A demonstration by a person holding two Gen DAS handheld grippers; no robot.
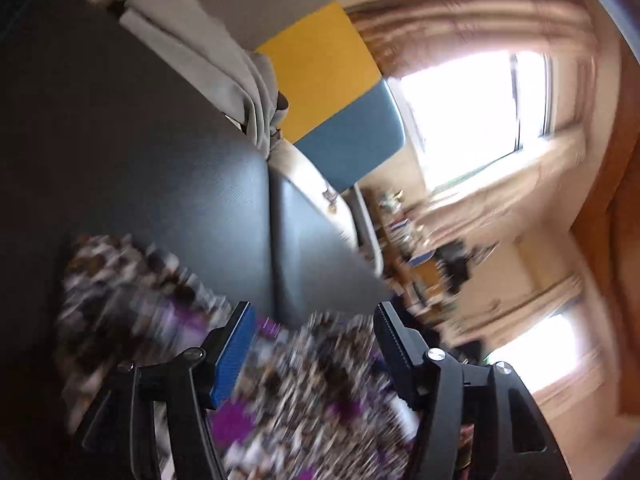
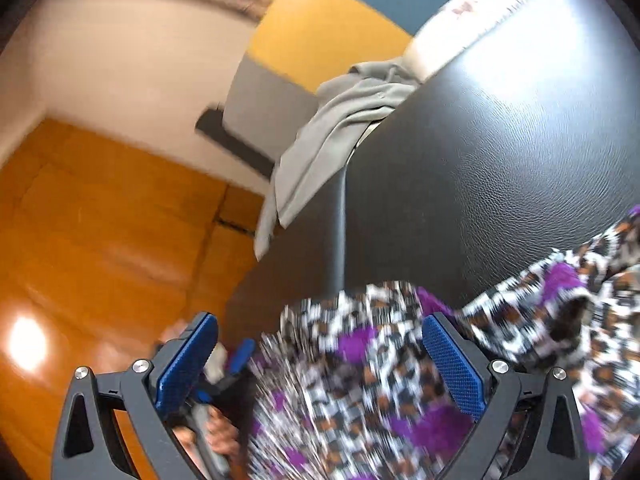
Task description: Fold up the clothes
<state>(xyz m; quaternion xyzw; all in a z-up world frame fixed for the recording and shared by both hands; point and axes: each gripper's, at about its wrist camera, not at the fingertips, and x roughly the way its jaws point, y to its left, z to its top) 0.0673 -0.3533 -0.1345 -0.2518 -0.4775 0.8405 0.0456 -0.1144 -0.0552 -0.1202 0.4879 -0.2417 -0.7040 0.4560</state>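
Left wrist view: left gripper [image 1: 312, 316] spread wide; right gripper [image 2: 320, 336] likewise; limp, light patterned garment [image 2: 372, 364] is best pinched at its hem, by the black table [image 2: 480, 152] edge.

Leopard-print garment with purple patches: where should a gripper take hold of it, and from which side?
Judging loosely through blur: grip the leopard-print garment at its free edge on the black leather surface, coming from the near side, since that edge lies flat between the open right gripper.

No words, numbers, labels or signs can be read in either view; both pictures are blurry; the small things on the far shelf [image 1: 404, 240] are too smeared to make out any writing.
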